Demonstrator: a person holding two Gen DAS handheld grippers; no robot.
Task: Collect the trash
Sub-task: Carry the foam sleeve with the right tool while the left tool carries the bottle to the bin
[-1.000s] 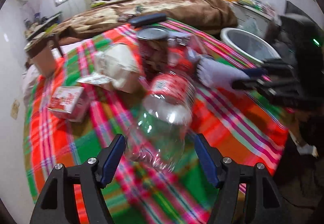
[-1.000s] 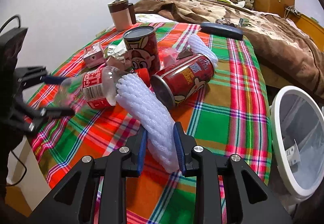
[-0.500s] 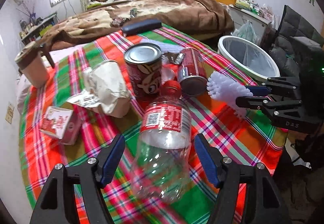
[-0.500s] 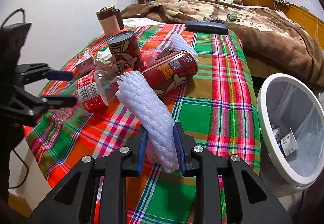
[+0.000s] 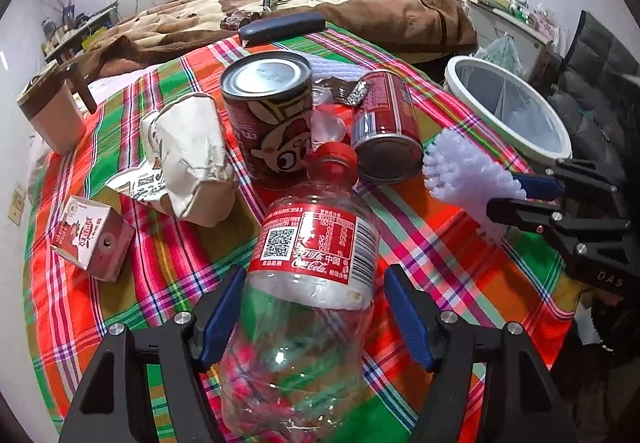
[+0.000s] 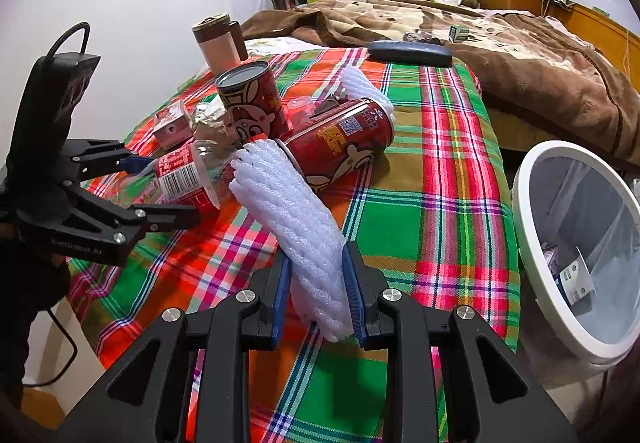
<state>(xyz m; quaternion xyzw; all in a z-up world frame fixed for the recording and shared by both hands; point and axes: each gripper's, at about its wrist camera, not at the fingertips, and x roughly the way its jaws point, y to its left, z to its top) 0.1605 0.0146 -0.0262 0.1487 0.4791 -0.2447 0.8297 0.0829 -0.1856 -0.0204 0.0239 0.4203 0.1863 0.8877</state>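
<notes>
A clear plastic cola bottle (image 5: 312, 243) with a red cap and label lies on the plaid cloth. My left gripper (image 5: 314, 283) stands open around its lower half, and its blue pads (image 5: 218, 309) sit just off the bottle's sides. From the right wrist view, the left gripper (image 6: 168, 189) straddles the same bottle (image 6: 182, 179). My right gripper (image 6: 316, 263) is shut on a white foam net sleeve (image 6: 288, 211), held slanting above the cloth. The left wrist view shows that sleeve (image 5: 460, 179) at the right. A white-rimmed bin (image 6: 520, 203) with a clear liner stands beside the table.
An upright red can (image 5: 268, 115) and a can lying on its side (image 5: 384, 127) sit just beyond the bottle. A crumpled paper cup (image 5: 192, 159), a small carton (image 5: 92, 239) and a tumbler (image 5: 52, 115) are on the left. A dark case (image 5: 280, 27) lies at the far edge by the bed.
My left gripper has slid forward over the bottle, which now sits deeper between its fingers. The right gripper has kept its hold on the foam sleeve and barely moved.
</notes>
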